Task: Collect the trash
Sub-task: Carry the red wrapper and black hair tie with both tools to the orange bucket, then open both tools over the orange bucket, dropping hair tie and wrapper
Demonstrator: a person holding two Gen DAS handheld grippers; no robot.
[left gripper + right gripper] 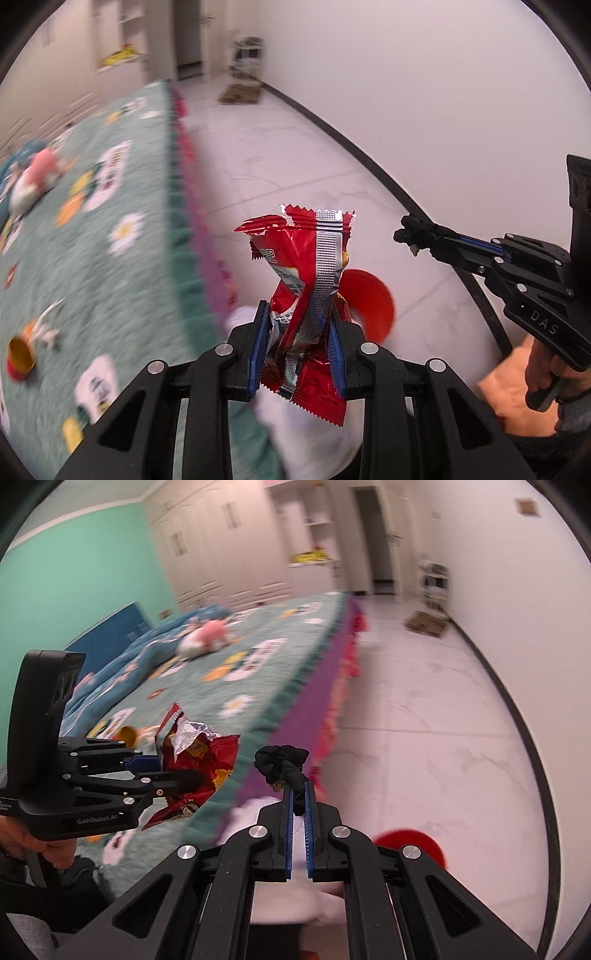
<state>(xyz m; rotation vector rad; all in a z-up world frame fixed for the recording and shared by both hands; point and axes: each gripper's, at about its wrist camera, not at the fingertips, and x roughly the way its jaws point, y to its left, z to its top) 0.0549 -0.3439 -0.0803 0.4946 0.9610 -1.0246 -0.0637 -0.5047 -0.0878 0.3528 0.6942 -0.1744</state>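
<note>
The red snack wrapper [308, 295] is standing nearly upright between the blue pads of the left gripper [298, 345], its long axis running along the fingers, torn serrated top pointing away from the hand and its lower end hanging back past the pads. The left gripper is pinching it around the crumpled waist, so the jaws are sitting slightly apart with foil filling the gap. Just beyond and below the wrapper, a red round thing [371, 299] is sitting on the pale floor [295, 155], right of the bed's edge; it looks like a bin or bowl, though blur is keeping me from saying which. To the right, the right gripper [299, 794] is pressed together on a small black wad [282, 762] that is bunching out past its tips. From its own view the red round thing [410, 840] is lying low and just right of the fingers. The left hand's load is hanging almost above that red shape, so I am judging it the nearer one for dropping. The bed [110, 206] with its green flowered cover is stretching away on the left.
</note>
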